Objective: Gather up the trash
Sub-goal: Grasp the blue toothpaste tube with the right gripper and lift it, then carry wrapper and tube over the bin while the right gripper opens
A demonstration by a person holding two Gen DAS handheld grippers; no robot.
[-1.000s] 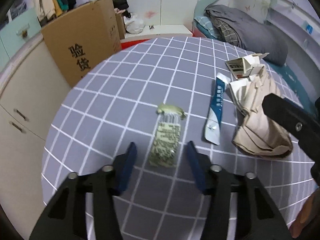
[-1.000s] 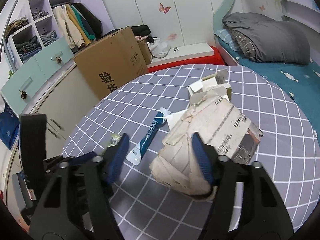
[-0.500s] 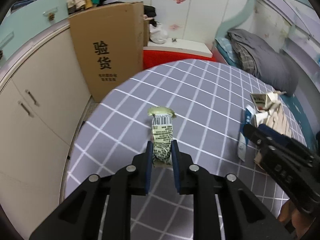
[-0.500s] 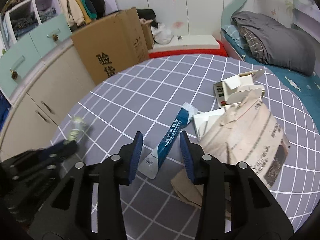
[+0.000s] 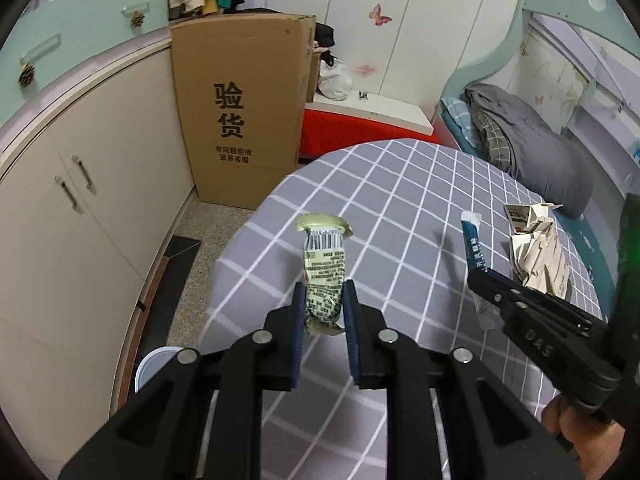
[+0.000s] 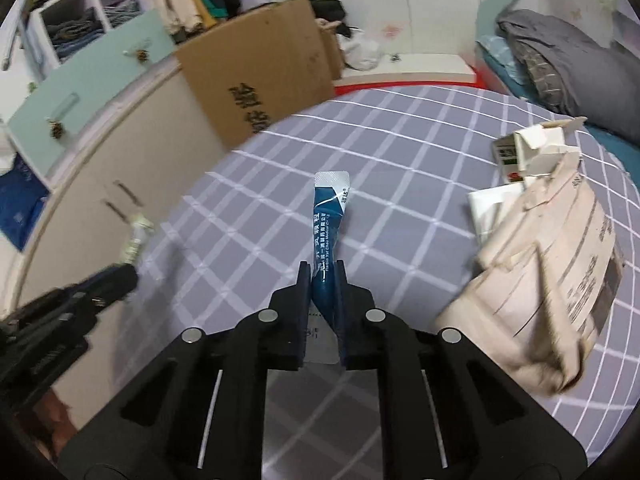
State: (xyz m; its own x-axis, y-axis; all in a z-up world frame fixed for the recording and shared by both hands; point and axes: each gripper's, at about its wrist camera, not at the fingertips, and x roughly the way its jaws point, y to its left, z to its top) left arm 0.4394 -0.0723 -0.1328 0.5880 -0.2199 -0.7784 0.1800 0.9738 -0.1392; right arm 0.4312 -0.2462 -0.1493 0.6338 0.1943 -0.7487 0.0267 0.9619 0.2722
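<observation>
My left gripper [image 5: 323, 289] is shut on a crumpled green and white wrapper [image 5: 323, 268] with a barcode, held above the left edge of the round table [image 5: 400, 200]. My right gripper [image 6: 323, 270] is shut on a blue sachet [image 6: 328, 224] and holds it above the table [image 6: 400, 128]; the sachet also shows in the left wrist view [image 5: 474, 248], with the right gripper [image 5: 480, 280] beside mine. A crushed beige paper bag [image 6: 560, 280] and torn white cartons [image 6: 528, 152] lie on the table's right side.
A tall cardboard box [image 5: 240, 112] stands on the floor past the table. Cream cabinets [image 5: 80, 208] run along the left. A white round bin rim [image 5: 154, 364] shows on the floor under my left gripper. A bed with grey bedding [image 5: 532, 148] lies at the right.
Both grippers closed on their items and lifted them: the left took the green wrapper and swung left toward the table edge, the right took the blue sachet.
</observation>
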